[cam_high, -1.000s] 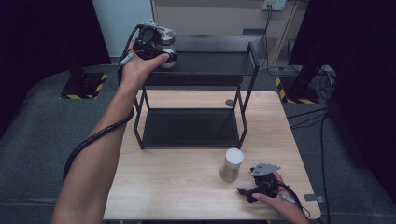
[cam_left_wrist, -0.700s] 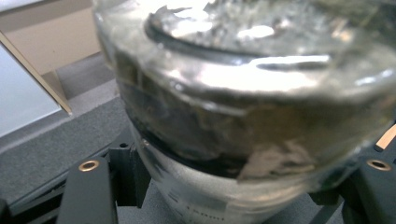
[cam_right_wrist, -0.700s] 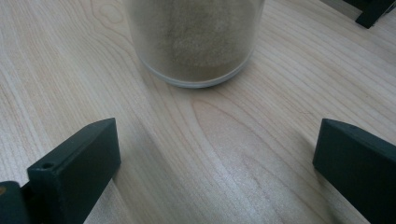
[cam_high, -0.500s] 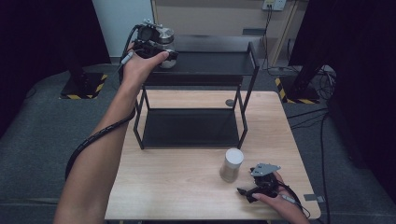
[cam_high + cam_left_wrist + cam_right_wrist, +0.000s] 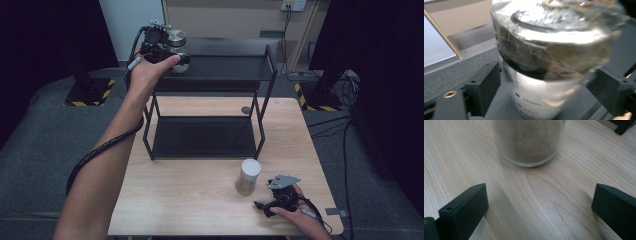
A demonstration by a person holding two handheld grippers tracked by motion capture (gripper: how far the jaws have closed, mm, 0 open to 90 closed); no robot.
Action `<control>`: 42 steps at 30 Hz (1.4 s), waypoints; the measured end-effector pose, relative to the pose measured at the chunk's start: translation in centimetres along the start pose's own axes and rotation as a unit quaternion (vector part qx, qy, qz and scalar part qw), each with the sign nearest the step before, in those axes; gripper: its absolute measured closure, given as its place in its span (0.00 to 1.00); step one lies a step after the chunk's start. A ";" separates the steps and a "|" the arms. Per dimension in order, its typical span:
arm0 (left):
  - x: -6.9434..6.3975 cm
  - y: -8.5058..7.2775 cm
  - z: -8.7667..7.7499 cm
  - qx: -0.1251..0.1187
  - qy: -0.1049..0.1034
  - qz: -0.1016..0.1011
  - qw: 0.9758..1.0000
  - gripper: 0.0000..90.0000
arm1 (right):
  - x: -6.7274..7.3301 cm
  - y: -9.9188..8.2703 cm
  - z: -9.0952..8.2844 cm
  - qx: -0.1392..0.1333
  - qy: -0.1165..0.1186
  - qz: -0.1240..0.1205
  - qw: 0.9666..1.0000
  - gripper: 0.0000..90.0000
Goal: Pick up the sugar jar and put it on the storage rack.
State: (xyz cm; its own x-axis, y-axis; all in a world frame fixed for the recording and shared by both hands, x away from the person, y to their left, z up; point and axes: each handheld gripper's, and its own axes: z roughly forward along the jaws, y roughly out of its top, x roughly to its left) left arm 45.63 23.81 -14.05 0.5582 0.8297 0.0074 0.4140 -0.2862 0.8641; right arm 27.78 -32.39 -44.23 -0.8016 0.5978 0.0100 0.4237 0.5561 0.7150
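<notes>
Up on the shelf (image 5: pixel 225 67): glass jar (image 5: pixel 176 44), foil-capped, slippery and fragile; left gripper (image 5: pixel 167 49) jaws just let go, grab below the cap.

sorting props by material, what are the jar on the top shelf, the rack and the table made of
Clear jar with silvery lid: looks like glass or clear plastic, with printed measuring marks; the lid seems foil-wrapped, crinkled and shiny. Black two-tier rack: probably painted metal, with thin matte bars. Light table: wood or wood-look laminate, with visible grain.
</notes>
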 end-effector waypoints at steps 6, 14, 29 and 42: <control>-1.3 -0.2 -1.4 -0.008 0.022 0.003 1.000 0.07 | 0.0 0.0 0.0 0.000 0.000 0.001 1.000 0.01; -2.5 -1.6 -3.2 -0.016 0.021 0.012 1.000 0.07 | 0.0 0.0 0.0 0.000 0.000 0.001 1.000 0.01; -4.9 -5.6 -5.3 -0.028 0.007 0.097 0.995 0.08 | 0.0 0.0 0.0 -0.001 0.000 0.001 1.000 0.01; -4.8 -7.6 -5.0 -0.052 -0.067 0.188 0.978 0.07 | 0.0 0.0 0.0 -0.001 0.000 0.001 1.000 0.01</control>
State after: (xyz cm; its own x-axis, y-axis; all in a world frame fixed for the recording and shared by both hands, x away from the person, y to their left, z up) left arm 36.24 24.42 -18.20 0.7491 0.6027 0.2751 0.0888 -0.5029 0.8598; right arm 27.74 -32.37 -44.27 -0.8000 0.5999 0.0113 0.4251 0.5533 0.7164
